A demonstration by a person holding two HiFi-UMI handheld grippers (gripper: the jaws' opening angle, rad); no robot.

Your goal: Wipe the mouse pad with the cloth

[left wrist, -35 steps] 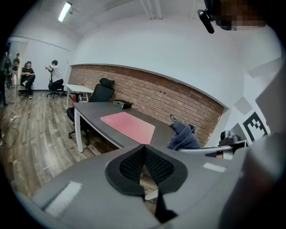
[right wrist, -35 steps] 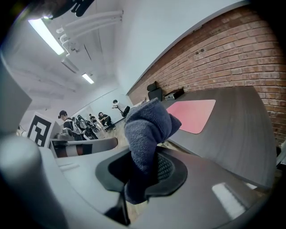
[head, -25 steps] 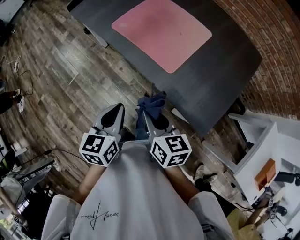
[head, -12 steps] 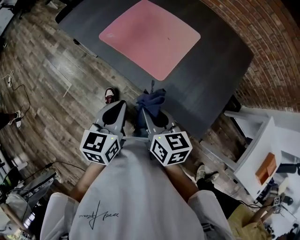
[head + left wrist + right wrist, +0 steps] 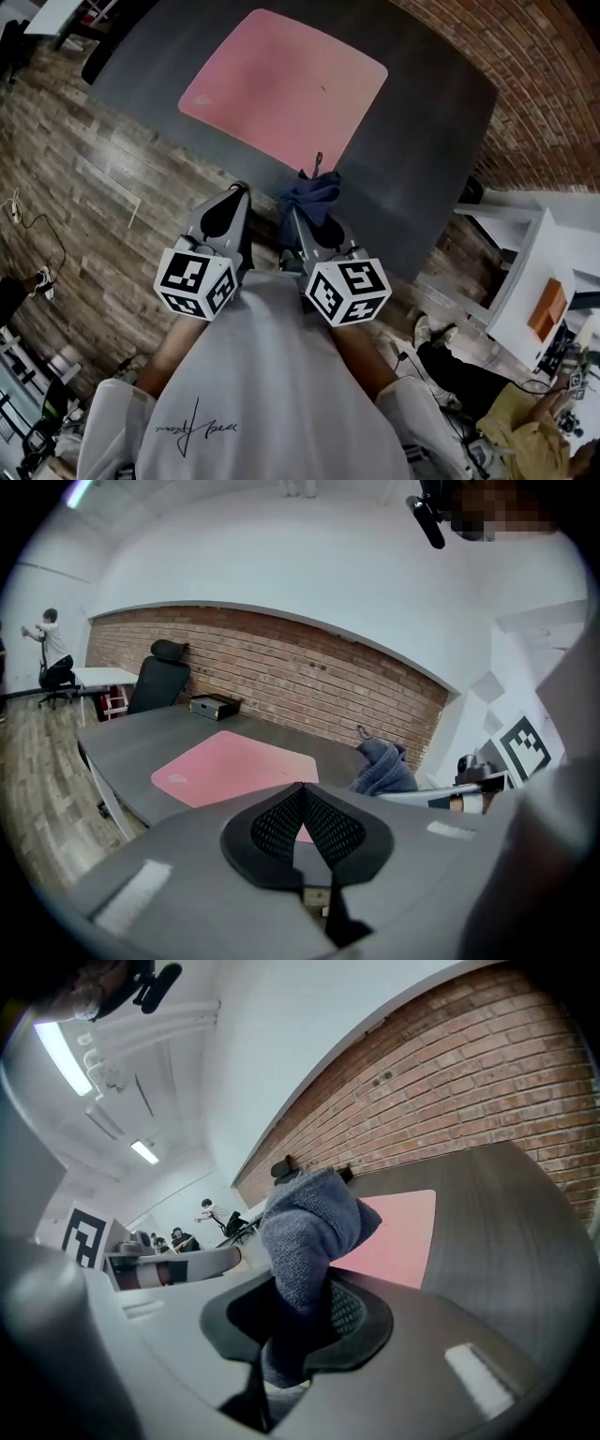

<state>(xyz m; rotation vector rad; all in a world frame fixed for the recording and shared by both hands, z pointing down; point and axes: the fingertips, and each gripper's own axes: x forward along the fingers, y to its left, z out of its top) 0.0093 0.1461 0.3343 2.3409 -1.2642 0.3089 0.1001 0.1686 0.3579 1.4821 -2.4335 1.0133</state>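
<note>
We saw the right gripper [image 5: 298, 1302] clenched on the cloth [image 5: 307, 1218], just beside the mouse pad [image 5: 281, 89]. Only its own view showed the left gripper [image 5: 302, 791] with jaws pressed together, empty.

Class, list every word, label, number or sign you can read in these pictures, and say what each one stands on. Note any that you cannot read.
No text here can be read with certainty.
Cursive print on the white T-shirt: upside down and too small to read.
Pale logo at a corner of the pink mouse pad: too small to read.
Marker cubes: black-and-white square patterns, not letters or numbers.
</note>
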